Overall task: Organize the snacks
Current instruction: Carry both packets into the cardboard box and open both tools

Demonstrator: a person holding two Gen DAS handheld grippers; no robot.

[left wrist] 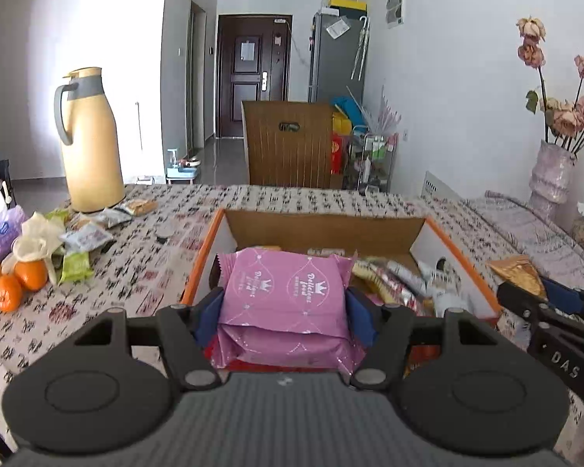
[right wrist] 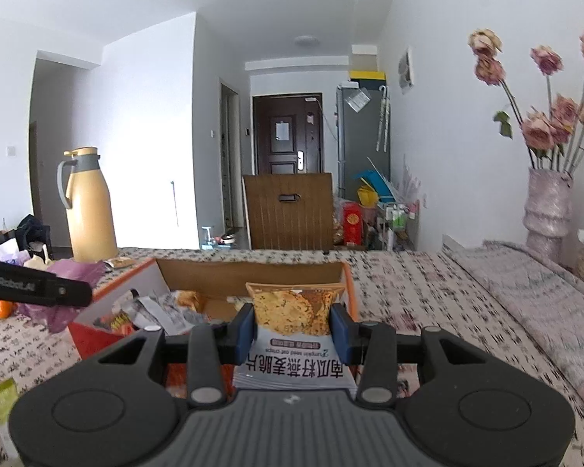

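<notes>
The soft pink snack packet has white crowns and curly lines on it. The small snack bag is golden brown on one half and white with dark letters on the other. The open cardboard box is brown inside with orange edges. The tablecloth is white with dark and red marks. The tall jug is yellow with a grey band. The round oranges are bright orange.

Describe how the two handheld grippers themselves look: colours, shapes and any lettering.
Both are alike: the left gripper and the right gripper have black linkage arms with silver pivot pins, blue pads on the fingers, and a ribbed grey body flanked by round black housings. White lettering runs along the outer side of each. No sleeves or cables show.
</notes>
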